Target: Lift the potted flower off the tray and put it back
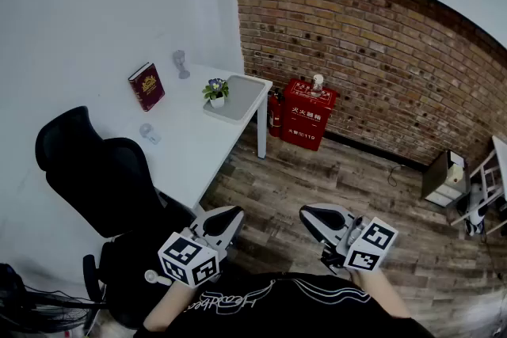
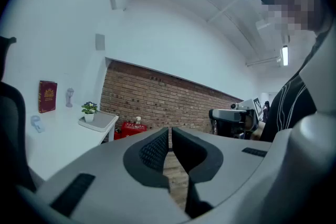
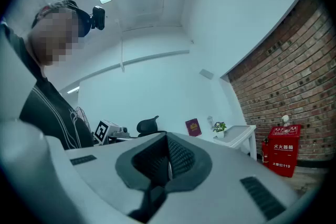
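From where I stood, nothing of the job had begun. The potted flower (image 1: 215, 91) sat on the grey tray (image 1: 247, 97), at the tray's nine o'clock edge. The tray lay on the far corner of the white bench (image 1: 190, 146), close to the brick wall (image 1: 372, 59). Seen from the person, that corner was off at about eleven o'clock, well apart from both tools.

The person held the left gripper (image 1: 224, 222) and the right gripper (image 1: 319, 222) low in front of the body, side by side over the wooden floor (image 1: 333, 178), both nosed toward twelve o'clock. The left gripper's fingers were clenched with nothing between them; past their tips I saw only floor and wall. The right gripper's fingers were pressed together as well, and just as empty.

A black office chair (image 1: 103, 170) stood at ten o'clock of the left gripper, against the near end of the bench. A red book (image 1: 147, 86) stood upright on the bench at nine o'clock of the pot, and a red cabinet (image 1: 307, 113) stood on the floor at three o'clock of the tray.

By my reckoning the whole task was left to do. The person had to walk up to the bench, spread one pair of fingers and close them on the pot rather than the leaves. Then the pot had to be raised clear of the tray, set down again inside its rim and let go.
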`<state>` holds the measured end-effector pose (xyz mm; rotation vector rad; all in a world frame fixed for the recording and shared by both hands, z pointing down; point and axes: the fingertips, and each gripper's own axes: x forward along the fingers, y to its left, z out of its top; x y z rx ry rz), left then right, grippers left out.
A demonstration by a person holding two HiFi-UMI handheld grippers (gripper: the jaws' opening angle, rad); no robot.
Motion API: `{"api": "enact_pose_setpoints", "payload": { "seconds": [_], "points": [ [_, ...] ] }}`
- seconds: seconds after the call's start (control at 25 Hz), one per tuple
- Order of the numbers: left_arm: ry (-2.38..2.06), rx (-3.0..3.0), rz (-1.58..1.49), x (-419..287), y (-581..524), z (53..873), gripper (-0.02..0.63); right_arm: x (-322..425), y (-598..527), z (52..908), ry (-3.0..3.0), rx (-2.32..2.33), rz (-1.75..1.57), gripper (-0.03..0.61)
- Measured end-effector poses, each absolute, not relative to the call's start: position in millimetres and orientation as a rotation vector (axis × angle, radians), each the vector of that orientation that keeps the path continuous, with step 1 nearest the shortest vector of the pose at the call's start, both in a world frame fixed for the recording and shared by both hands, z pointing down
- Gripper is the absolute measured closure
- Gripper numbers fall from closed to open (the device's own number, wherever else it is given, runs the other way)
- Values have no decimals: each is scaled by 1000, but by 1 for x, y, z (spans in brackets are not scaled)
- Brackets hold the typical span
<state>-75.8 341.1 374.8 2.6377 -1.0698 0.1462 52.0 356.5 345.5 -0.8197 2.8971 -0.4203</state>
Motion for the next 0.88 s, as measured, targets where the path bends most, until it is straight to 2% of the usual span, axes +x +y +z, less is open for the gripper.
{"api": "enact_pose_setpoints", "payload": {
  "seconds": [0.72, 0.88],
  "points": [
    [-1240, 2617, 140, -50, 320, 370, 563, 82, 342, 362, 2975, -784, -413, 577],
    [-1229, 2605, 139, -34, 307, 379, 418, 98, 334, 367, 2994, -769, -408, 577]
  ]
}}
